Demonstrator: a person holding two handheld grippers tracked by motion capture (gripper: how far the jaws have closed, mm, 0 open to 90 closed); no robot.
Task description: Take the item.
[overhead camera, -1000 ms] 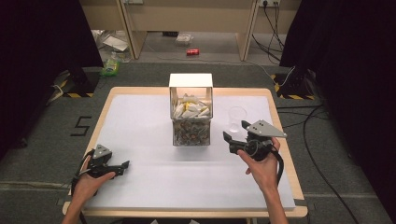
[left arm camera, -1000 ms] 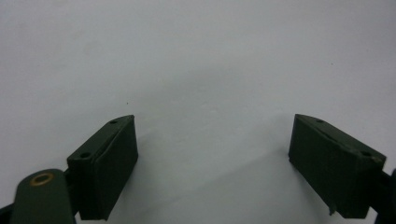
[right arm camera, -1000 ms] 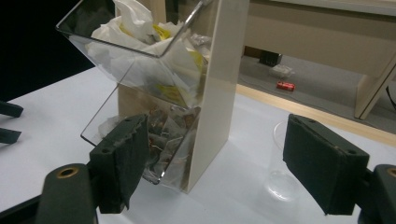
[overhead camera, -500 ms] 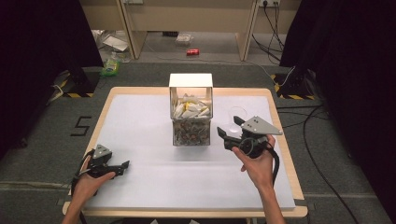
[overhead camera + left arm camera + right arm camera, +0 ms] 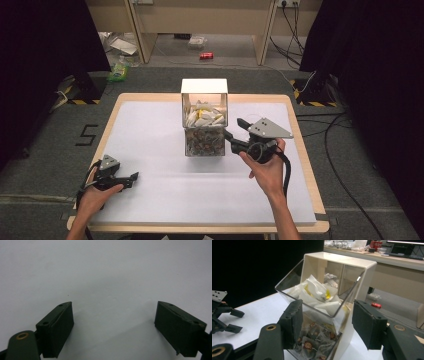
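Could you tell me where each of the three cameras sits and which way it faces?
High view: above the person's side, looking forward and down on the table; forearms, left claw and right claw show.
Left gripper view: rides the left claw, facing bare white tabletop between open jaws.
Right gripper view: rides the right claw, facing the clear dispenser box; the left claw sits farther off.
Shared: high and right gripper views both show the box.

Dispenser box (image 5: 337,302) bottom cut off; sachet print unreadable.
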